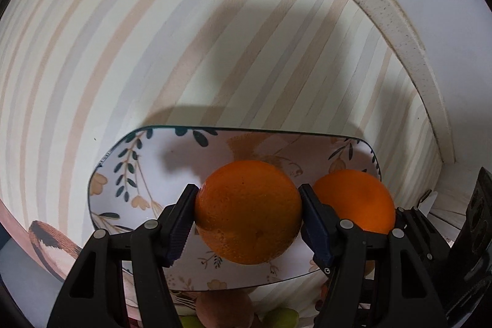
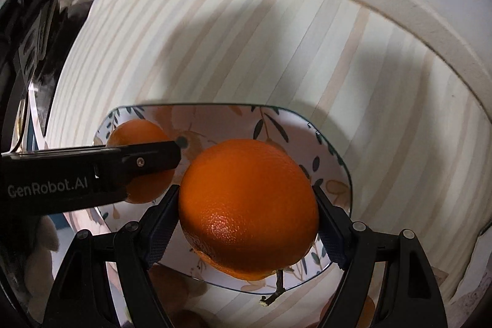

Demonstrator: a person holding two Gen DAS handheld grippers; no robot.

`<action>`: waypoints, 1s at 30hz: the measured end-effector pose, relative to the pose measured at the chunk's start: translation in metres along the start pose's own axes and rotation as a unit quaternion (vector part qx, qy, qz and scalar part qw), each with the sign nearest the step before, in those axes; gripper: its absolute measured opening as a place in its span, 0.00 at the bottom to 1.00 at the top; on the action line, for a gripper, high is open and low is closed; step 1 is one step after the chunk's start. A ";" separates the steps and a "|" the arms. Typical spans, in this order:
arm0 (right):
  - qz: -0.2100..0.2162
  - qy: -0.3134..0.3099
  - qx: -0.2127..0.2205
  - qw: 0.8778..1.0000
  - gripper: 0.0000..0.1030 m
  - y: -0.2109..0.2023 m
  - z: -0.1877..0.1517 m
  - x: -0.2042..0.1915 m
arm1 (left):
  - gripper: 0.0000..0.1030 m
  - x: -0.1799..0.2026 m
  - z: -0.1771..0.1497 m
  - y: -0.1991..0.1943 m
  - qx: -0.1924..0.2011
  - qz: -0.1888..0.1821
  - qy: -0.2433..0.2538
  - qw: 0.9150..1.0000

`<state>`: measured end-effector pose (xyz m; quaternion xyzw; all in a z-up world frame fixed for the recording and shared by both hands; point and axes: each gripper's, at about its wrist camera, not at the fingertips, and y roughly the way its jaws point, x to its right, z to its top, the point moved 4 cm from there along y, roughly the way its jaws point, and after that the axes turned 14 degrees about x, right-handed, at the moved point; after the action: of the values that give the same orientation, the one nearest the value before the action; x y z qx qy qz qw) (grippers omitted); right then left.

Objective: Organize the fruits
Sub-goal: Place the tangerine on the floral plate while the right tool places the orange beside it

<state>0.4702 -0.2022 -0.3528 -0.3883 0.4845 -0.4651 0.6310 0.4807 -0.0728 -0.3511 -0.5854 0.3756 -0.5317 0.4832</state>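
Observation:
My left gripper point(image 1: 247, 212) is shut on an orange point(image 1: 247, 211) and holds it over a floral plate point(image 1: 129, 174). My right gripper point(image 2: 246, 214) is shut on a second orange point(image 2: 249, 208) over the same plate point(image 2: 332, 171). In the left wrist view the right gripper's orange point(image 1: 356, 199) shows at the right. In the right wrist view the left gripper's orange point(image 2: 138, 131) shows at the left, partly hidden by the black left gripper body point(image 2: 92, 174).
The plate lies on a striped cloth point(image 1: 153, 36) with a pale raised border point(image 1: 384, 5). Brown fruit point(image 1: 224, 309) and green grapes point(image 1: 283, 317) show below the plate's near edge. A loose stem point(image 2: 273, 294) lies at the plate's front.

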 end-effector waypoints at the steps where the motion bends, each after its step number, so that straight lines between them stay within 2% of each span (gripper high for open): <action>1: 0.002 0.000 -0.002 1.000 0.81 0.000 0.001 0.001 | 0.62 0.000 0.000 0.002 -0.002 0.002 -0.002 1.000; 9: 0.014 0.017 -0.021 1.000 0.82 0.001 0.003 0.006 | 0.62 0.011 -0.007 0.002 0.000 0.017 0.024 1.000; 11: 0.013 0.017 -0.016 1.000 0.84 -0.004 0.004 0.008 | 0.63 0.016 -0.009 0.003 0.003 0.019 0.025 0.999; 12: 0.012 0.018 -0.011 1.000 0.90 -0.007 0.006 0.008 | 0.65 0.016 -0.009 0.000 0.007 0.018 0.023 1.000; 15: 0.006 0.019 -0.004 1.000 0.93 -0.018 0.009 0.011 | 0.74 0.018 -0.012 -0.009 0.016 0.013 0.019 1.000; 21: -0.003 0.025 0.014 1.000 0.93 -0.045 0.002 0.015 | 0.74 0.012 -0.020 -0.043 0.052 0.008 0.021 0.998; 30: -0.043 0.005 0.062 0.997 0.93 -0.094 -0.033 -0.001 | 0.74 -0.001 -0.057 -0.097 0.130 0.056 0.050 0.989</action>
<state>0.4185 -0.2281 -0.2714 -0.3660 0.4407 -0.5229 0.6312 0.4174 -0.0566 -0.2601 -0.4688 0.3589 -0.5765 0.5648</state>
